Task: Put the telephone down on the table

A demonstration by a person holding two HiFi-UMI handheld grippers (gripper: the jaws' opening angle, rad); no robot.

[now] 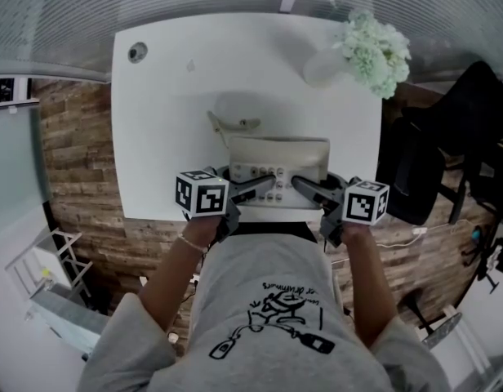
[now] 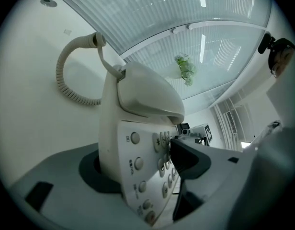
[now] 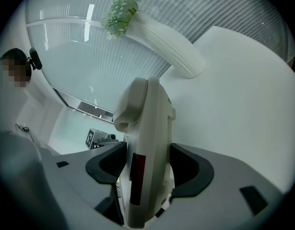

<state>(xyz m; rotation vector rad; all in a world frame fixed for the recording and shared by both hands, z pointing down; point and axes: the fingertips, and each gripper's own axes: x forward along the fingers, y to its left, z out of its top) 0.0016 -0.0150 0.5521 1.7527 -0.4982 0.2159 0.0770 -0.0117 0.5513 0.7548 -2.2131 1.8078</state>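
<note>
- Telephone (image 1: 278, 166): it sits between my two tools over the near edge of the white table (image 1: 170, 96), at 6 o'clock of the tabletop. I cannot tell whether its base is resting on the surface yet.
- Left gripper (image 2: 138, 171) is clamped on the left flank of the body, one pad under the base and the other on the keypad (image 2: 159, 150).
- Right gripper (image 3: 147, 171) is clamped across the right flank, its pads on the top and bottom faces.
- Handling, as I judge it: a stiff, smooth plastic shell that is fairly light. The wedge shape could let the pads slide toward the thin end. The handset (image 2: 147, 92) only rests in its cradle, so tilting may tip it off.
- Best hold: the two side edges of the body, below the handset, level.
- Coiled cord (image 2: 66, 80) loops on the table toward 11 o'clock and may tug.
- Heading: the keypad end faces me at 6 o'clock and the handset end points to 12. The handset's long axis runs 9 to 3.
</note>
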